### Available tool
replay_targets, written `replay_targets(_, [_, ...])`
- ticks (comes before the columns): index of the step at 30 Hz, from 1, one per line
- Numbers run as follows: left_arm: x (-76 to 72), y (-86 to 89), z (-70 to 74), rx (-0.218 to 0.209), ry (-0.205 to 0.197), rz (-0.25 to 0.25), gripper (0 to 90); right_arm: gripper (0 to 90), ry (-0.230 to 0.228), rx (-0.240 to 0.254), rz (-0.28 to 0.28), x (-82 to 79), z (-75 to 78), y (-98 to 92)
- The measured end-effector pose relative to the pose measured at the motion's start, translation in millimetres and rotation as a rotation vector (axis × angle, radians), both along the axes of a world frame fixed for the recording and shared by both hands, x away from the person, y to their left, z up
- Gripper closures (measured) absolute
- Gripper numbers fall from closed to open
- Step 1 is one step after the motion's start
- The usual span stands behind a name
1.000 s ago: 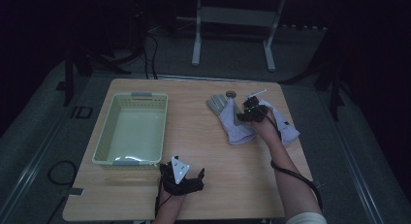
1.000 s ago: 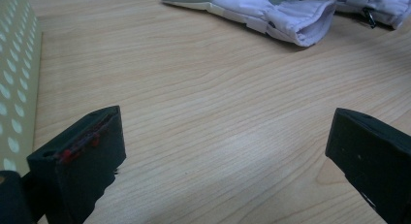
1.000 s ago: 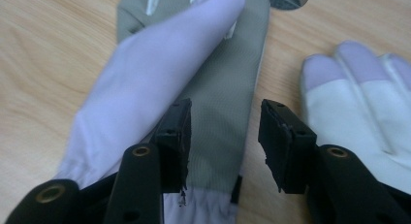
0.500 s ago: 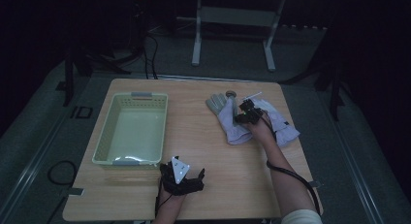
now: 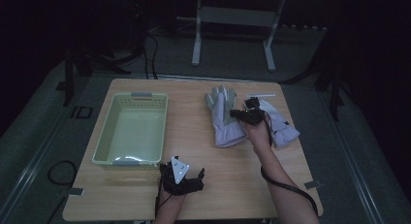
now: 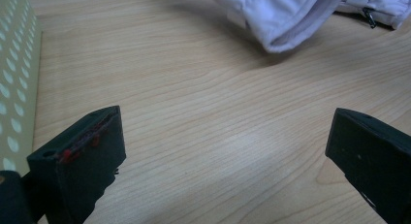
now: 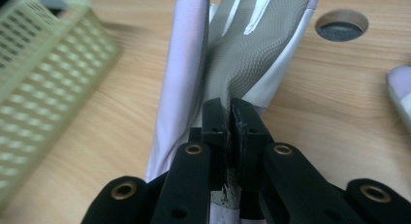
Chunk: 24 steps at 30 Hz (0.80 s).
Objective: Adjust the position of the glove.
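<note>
The right gripper (image 7: 229, 120) has just been closing, and its jaws now pinch a fold of the grey palm fabric of the left glove (image 5: 224, 116), which lies flat on the table (image 5: 203, 151) with its fingertips pointing away from the person and its cuff toward them. The glove's long axis runs nearly along the jaws' own line, so a lift would probably peel it up cuff first. The basket (image 5: 132, 129) stands well to the left of this grip, across bare wood. A second glove (image 5: 281, 127) lies just right of the hand. The left gripper (image 5: 181, 178) rests near the basket's front corner, jaws spread wide on nothing.
</note>
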<state>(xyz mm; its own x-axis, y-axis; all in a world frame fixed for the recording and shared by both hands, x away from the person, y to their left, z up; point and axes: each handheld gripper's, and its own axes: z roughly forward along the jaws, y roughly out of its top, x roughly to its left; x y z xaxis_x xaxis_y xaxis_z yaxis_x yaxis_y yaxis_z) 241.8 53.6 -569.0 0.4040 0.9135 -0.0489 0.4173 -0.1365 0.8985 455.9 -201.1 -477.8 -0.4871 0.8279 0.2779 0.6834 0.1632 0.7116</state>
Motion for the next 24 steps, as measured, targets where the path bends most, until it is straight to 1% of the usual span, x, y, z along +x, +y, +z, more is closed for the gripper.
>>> replay_targets(1, [-0.3, -0.2, 0.1, 0.002, -0.001, -0.001, 0.8, 85.3, -0.006, 0.011, -0.003, -4.6, 2.3, 0.9])
replay_targets(2, [-0.4, -0.3, 0.1, 0.005, -0.003, -0.001, 0.8, 85.3, -0.011, 0.032, -0.021, -12.6, 5.6, 1.2])
replay_targets(3, [-0.5, -0.6, 0.1, 0.006, -0.004, -0.001, 0.8, 85.3, -0.018, 0.040, -0.033, -17.2, 7.3, 1.3])
replay_targets(4, [-0.5, -0.7, 0.1, 0.007, -0.004, 0.000, 0.8, 85.3, -0.027, 0.045, -0.041, -25.4, 9.5, 2.5])
replay_targets(6, [-0.6, -0.6, 0.1, 0.006, -0.005, 0.002, 0.8, 85.3, -0.032, 0.070, -0.076, -38.7, 10.7, 2.8])
replay_targets(7, [-0.6, -0.6, 0.1, 0.007, -0.003, 0.002, 0.8, 85.3, -0.035, 0.080, -0.081, -43.5, 10.6, 2.9])
replay_targets(8, [-0.6, -0.4, 0.2, 0.007, -0.003, 0.001, 0.8, 85.3, -0.032, 0.106, -0.095, -51.5, 9.6, 3.1])
replay_targets(10, [-0.6, -0.2, 0.2, 0.007, -0.002, -0.001, 0.8, 85.3, -0.041, 0.087, -0.093, -62.7, 7.7, 6.9])
replay_targets(11, [-0.7, -0.2, 0.2, 0.009, -0.005, -0.003, 0.8, 85.2, -0.043, 0.087, -0.095, -66.4, 6.7, 7.5])
replay_targets(12, [-0.6, -0.3, 0.1, 0.011, -0.005, -0.004, 0.8, 85.2, -0.052, 0.074, -0.108, -72.4, 4.7, 8.3])
replay_targets(13, [-0.6, -0.5, 0.1, 0.013, -0.006, -0.005, 0.8, 85.2, -0.053, 0.077, -0.106, -75.9, 2.8, 8.6])
replay_targets(14, [-0.6, -0.7, 0.0, 0.013, -0.007, -0.005, 0.8, 85.2, -0.045, 0.093, -0.118, -81.8, -1.3, 9.2])
replay_targets(15, [-0.6, -0.8, 0.0, 0.012, -0.005, -0.008, 0.8, 85.2, -0.048, 0.087, -0.124, -84.9, -4.3, 10.4])
replay_targets(17, [-0.5, -0.7, 0.0, 0.011, -0.005, -0.007, 0.8, 85.1, -0.048, 0.102, -0.131, -92.0, -13.6, 13.9])
replay_targets(19, [-0.5, -0.8, 0.0, 0.012, -0.005, -0.009, 0.8, 85.1, -0.054, 0.067, -0.133, -95.9, -23.0, 20.1])
replay_targets(20, [-0.6, -0.8, 0.0, 0.012, -0.006, -0.009, 0.8, 85.0, -0.049, 0.050, -0.127, -95.6, -29.4, 23.4])
replay_targets(21, [-0.6, -0.8, 0.0, 0.013, -0.006, -0.009, 0.8, 85.0, -0.049, 0.028, -0.133, -95.3, -32.8, 25.5])
replay_targets(22, [-0.6, -0.8, 0.0, 0.013, -0.005, -0.010, 0.8, 84.9, -0.042, -0.009, -0.132, -93.5, -39.7, 28.7])
replay_targets(23, [-0.6, -0.8, 0.0, 0.012, -0.005, -0.010, 0.8, 84.8, -0.038, -0.024, -0.130, -92.4, -43.2, 30.1])
replay_targets(24, [-0.6, -0.8, 0.0, 0.012, -0.005, -0.010, 0.8, 84.6, -0.037, -0.061, -0.133, -91.2, -48.7, 32.6])
